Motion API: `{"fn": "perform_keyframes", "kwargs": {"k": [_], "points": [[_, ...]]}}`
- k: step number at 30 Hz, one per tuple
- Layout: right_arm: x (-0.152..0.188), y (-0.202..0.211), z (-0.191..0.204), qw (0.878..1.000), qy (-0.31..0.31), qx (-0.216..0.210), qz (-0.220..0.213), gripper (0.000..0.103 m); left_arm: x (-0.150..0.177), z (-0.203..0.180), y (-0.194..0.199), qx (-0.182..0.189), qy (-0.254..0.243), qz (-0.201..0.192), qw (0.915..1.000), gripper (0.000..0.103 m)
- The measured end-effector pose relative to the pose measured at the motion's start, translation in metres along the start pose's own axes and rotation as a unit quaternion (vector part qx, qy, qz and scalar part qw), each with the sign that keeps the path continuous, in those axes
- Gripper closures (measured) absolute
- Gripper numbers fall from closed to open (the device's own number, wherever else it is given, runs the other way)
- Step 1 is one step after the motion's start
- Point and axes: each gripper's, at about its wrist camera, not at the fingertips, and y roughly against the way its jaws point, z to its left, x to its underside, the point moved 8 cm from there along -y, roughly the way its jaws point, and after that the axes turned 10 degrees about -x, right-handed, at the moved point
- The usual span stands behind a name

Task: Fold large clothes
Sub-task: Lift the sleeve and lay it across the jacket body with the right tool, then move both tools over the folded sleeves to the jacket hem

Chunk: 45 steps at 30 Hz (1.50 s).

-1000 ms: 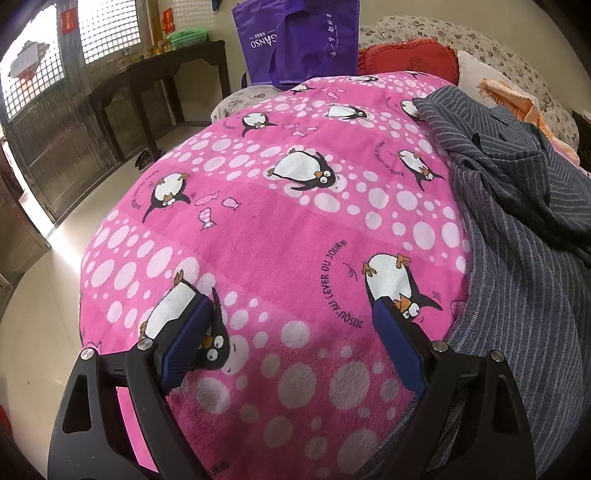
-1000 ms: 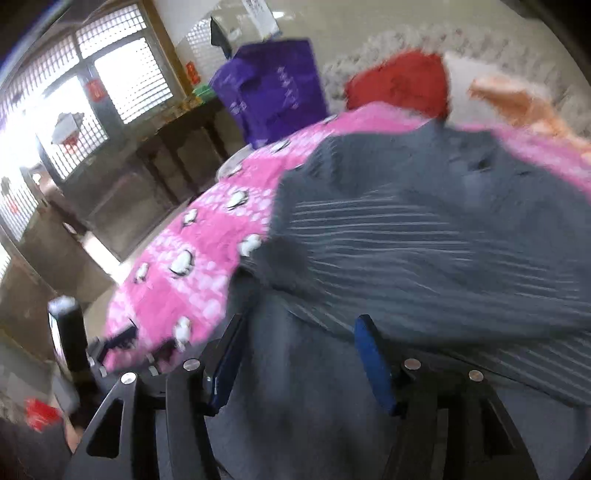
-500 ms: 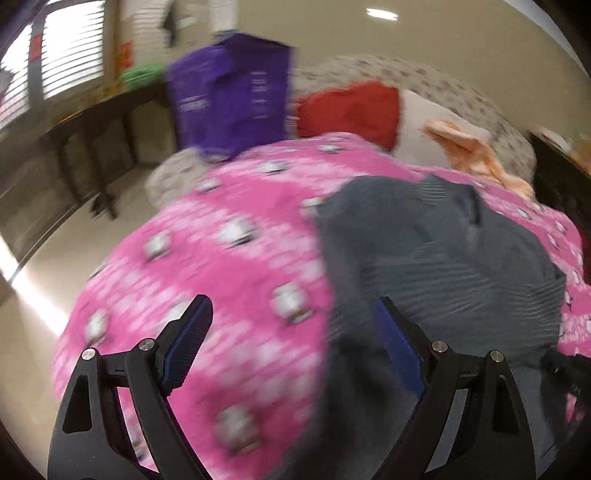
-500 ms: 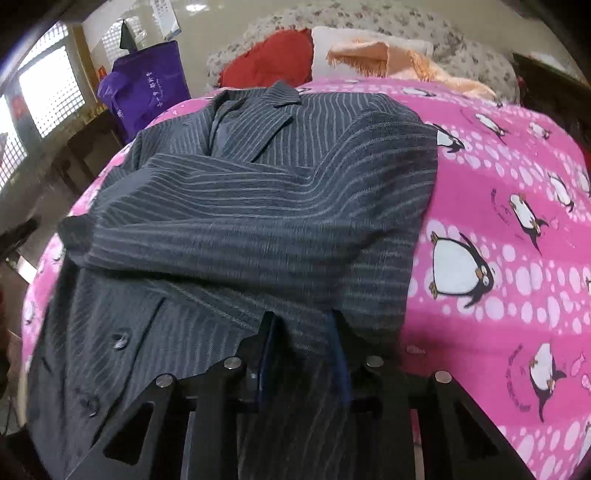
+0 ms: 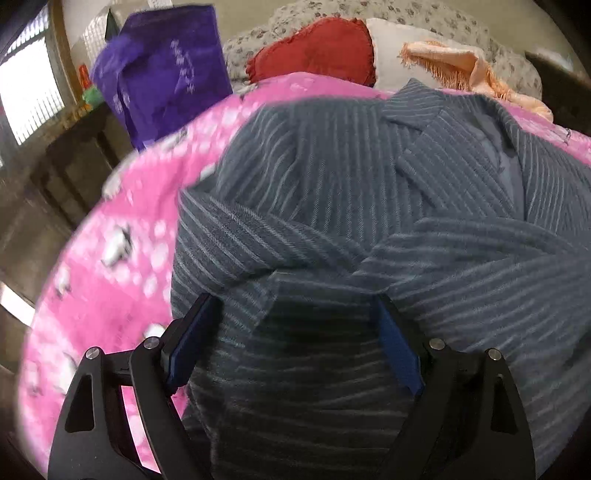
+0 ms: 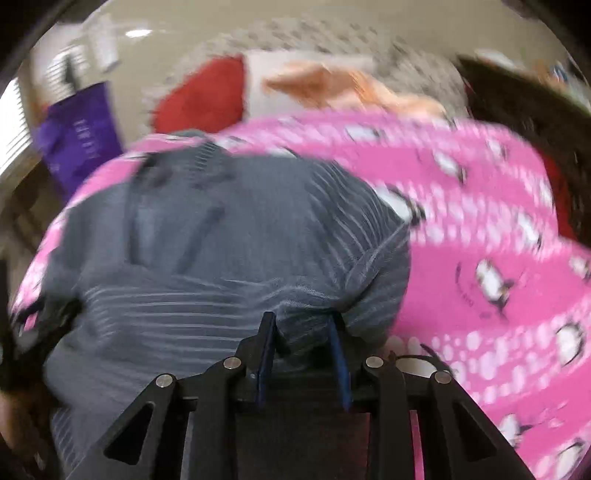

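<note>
I see a pink penguin-print blanket [image 5: 110, 295] covering the bed. At its far end: red cushion [image 5: 321, 48], white pillow [image 5: 391, 40], orange fringed cloth [image 5: 461, 62], floral headboard [image 5: 513, 62]. Far left stands a purple bag [image 5: 162, 77] beside a dark wooden table [image 5: 70, 147]. Bright barred window [image 5: 26, 96] at left; beige wall [image 6: 332, 14].

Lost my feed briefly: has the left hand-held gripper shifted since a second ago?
Yes. The left hand-held gripper went right: against the fixed pink penguin blanket, its open jaws now frame the grey striped jacket instead of bare blanket.
</note>
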Motion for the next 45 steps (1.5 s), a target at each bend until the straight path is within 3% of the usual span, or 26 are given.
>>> {"fn": "perform_keyframes", "kwargs": {"k": [3, 7, 12, 15, 18, 21, 23, 24, 25, 31, 45], "points": [[-0.002, -0.016, -0.015, 1.000, -0.021, -0.009, -0.019, 0.068, 0.004, 0.019, -0.004, 0.020, 0.046, 0.014, 0.9987, 0.016], [-0.001, -0.022, -0.017, 0.999, 0.000, -0.006, -0.049, 0.064, 0.004, 0.017, -0.006, 0.005, 0.036, 0.013, 0.9992, 0.015], [0.001, -0.018, -0.020, 0.998, -0.005, -0.025, -0.050, 0.061, 0.003, 0.015, -0.007, 0.009, 0.042, 0.019, 0.9989, 0.013], [-0.007, 0.000, -0.008, 0.999, 0.023, -0.005, -0.036, 0.062, 0.002, 0.015, -0.008, 0.010, 0.043, 0.019, 0.9988, 0.013], [-0.008, 0.046, 0.030, 0.995, 0.060, -0.030, -0.077, 0.062, 0.003, 0.016, -0.008, 0.009, 0.043, 0.018, 0.9989, 0.013], [0.018, 0.045, 0.053, 0.994, 0.087, -0.046, -0.042, 0.061, 0.003, 0.017, -0.008, 0.009, 0.043, 0.018, 0.9989, 0.013], [0.051, 0.013, 0.042, 0.996, 0.083, -0.031, 0.017, 0.060, 0.003, 0.017, -0.008, 0.009, 0.043, 0.018, 0.9989, 0.012], [0.058, 0.006, 0.037, 0.996, 0.078, -0.038, 0.011, 0.059, 0.003, 0.017, -0.008, 0.008, 0.042, 0.018, 0.9989, 0.012], [0.059, 0.010, 0.035, 0.996, 0.074, -0.052, -0.024, 0.059, 0.003, 0.017, -0.008, 0.009, 0.042, 0.018, 0.9989, 0.012], [0.058, 0.006, 0.041, 0.996, 0.082, -0.032, -0.029, 0.057, 0.003, 0.015, -0.009, 0.010, 0.044, 0.022, 0.9987, 0.011], [0.057, 0.006, 0.040, 0.996, 0.077, -0.035, -0.032, 0.056, 0.002, 0.016, -0.011, 0.026, 0.051, 0.032, 0.9978, 0.008]]}}
